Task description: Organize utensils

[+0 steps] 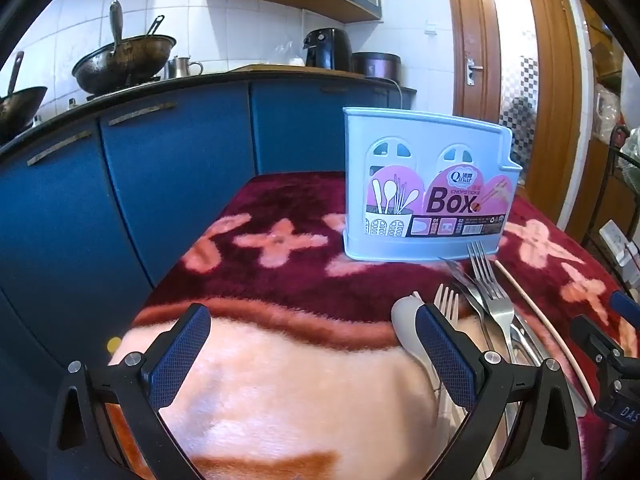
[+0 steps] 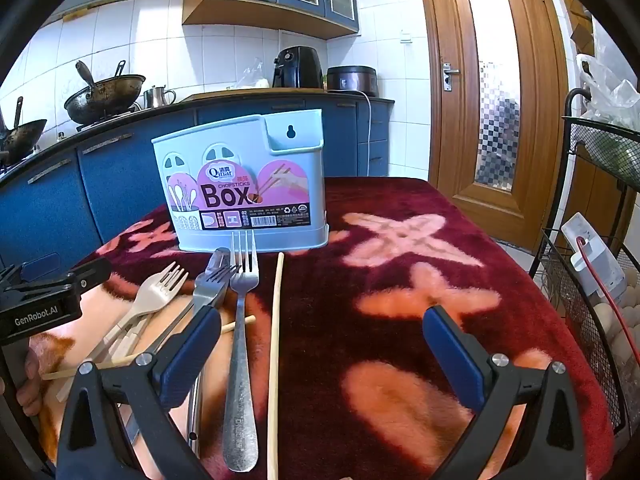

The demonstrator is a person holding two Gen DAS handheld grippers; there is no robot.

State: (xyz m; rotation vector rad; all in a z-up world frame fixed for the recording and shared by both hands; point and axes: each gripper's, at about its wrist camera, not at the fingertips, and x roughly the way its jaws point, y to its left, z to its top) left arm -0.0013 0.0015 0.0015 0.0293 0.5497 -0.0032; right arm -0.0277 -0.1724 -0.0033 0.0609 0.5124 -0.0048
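both tongs, left gripper (image 1: 312,354) and right gripper (image 2: 322,354), gape fully, holding nothing; forks (image 2: 240,280) lie before upright box (image 2: 244,184).

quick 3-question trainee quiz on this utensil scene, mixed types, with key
1. True or false: the metal fork already stands in the blue box.
2. Which lies right of the metal fork in the right wrist view? A) long chopstick B) beige fork C) knife
3. Fill in: both the left gripper and right gripper are ____.

Key: 1 false; 2 A; 3 open
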